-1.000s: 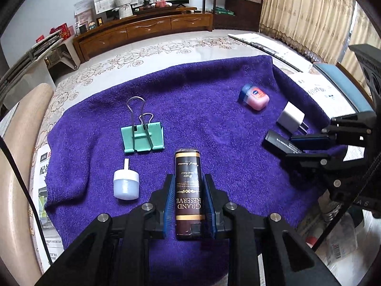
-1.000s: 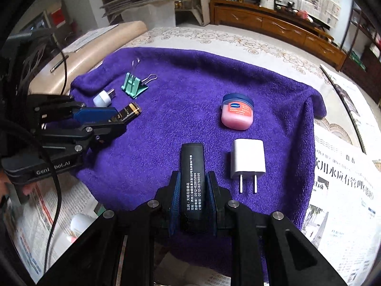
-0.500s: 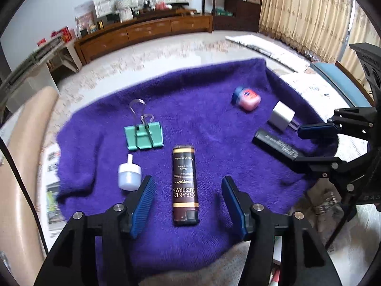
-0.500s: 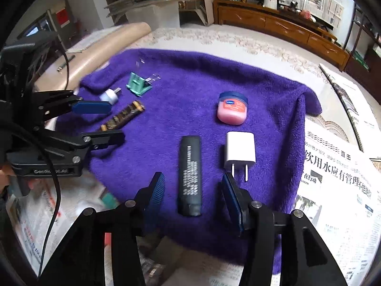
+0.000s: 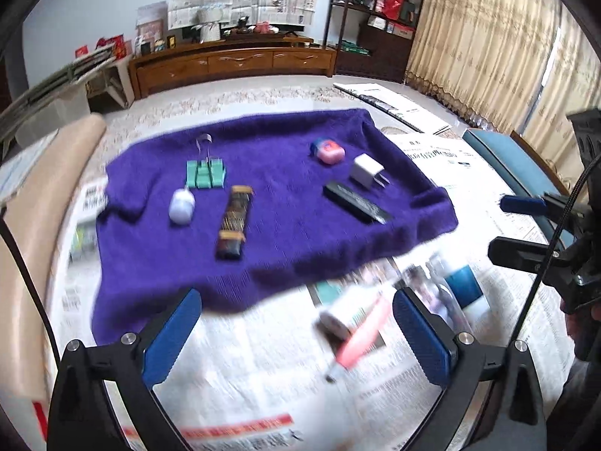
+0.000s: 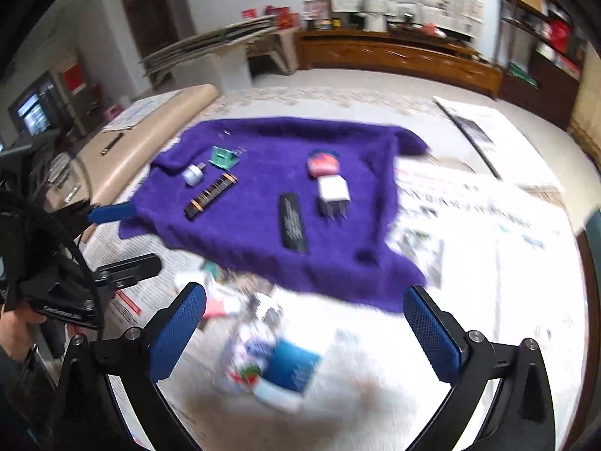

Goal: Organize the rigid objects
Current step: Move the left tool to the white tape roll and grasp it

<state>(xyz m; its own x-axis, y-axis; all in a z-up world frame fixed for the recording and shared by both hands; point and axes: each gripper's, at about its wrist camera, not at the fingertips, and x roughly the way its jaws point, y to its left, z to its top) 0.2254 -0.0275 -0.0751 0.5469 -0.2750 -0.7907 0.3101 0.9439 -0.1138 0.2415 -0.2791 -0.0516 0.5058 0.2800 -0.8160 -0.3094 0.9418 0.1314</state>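
Observation:
A purple towel (image 5: pixel 285 225) (image 6: pixel 263 233) holds several objects: a green binder clip (image 5: pixel 206 174) (image 6: pixel 224 158), a small white bottle (image 5: pixel 181 206) (image 6: pixel 193 174), a dark brown lighter (image 5: pixel 234 221) (image 6: pixel 210 196), a black flat stick (image 5: pixel 357 203) (image 6: pixel 293 222), a white charger plug (image 5: pixel 367 171) (image 6: pixel 333 193) and a pink jar (image 5: pixel 327 151) (image 6: pixel 323 162). My left gripper (image 5: pixel 296 332) is open and empty, pulled back over newspaper. My right gripper (image 6: pixel 304 334) is open and empty, also back from the towel.
Newspaper (image 5: pixel 263 394) covers the surface around the towel. A pink and white tube (image 5: pixel 355 329) and a clear bag with a blue pack (image 6: pixel 285 368) lie on it near the grippers. A beige roll (image 6: pixel 150 139) lies left of the towel.
Both grippers opened, let go of the lighter and the black stick, and drew back and up from the towel. The views are blurred by motion.

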